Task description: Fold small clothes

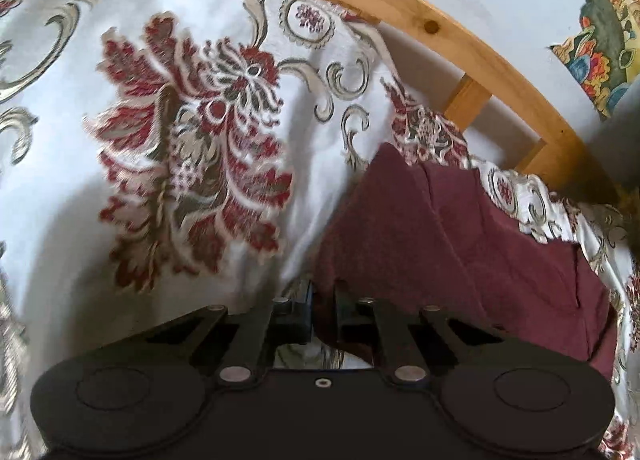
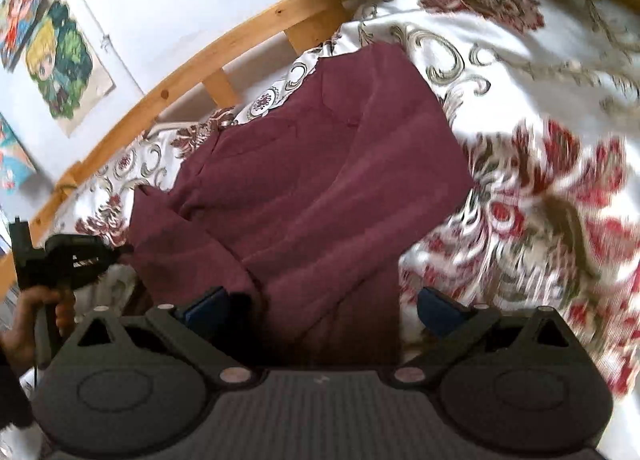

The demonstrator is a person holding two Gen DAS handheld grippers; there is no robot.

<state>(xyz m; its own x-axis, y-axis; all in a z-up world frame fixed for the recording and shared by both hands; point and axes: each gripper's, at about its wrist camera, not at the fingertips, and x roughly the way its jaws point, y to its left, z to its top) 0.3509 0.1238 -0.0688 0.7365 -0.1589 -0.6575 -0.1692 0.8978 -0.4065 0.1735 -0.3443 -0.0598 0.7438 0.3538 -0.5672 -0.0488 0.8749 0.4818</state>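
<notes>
A maroon garment (image 2: pixel 320 179) lies partly folded on a floral bedspread (image 2: pixel 540 71). In the left wrist view the garment (image 1: pixel 480 244) spreads to the right, and my left gripper (image 1: pixel 324 292) is shut on its near edge, with maroon cloth pinched between the narrow jaws. From the right wrist view that left gripper (image 2: pixel 124 250) sits at the garment's left corner, held by a hand (image 2: pixel 44 312). My right gripper (image 2: pixel 324 300) is wide open over the garment's near end. Its blue-padded fingers (image 2: pixel 208 306) straddle the cloth without pressing it.
A wooden bed rail (image 2: pixel 180 83) runs along the far side against a white wall with colourful posters (image 2: pixel 60 59). In the left wrist view the rail (image 1: pixel 400 15) curves across the top, and the bedspread (image 1: pixel 60 179) stretches away to the left.
</notes>
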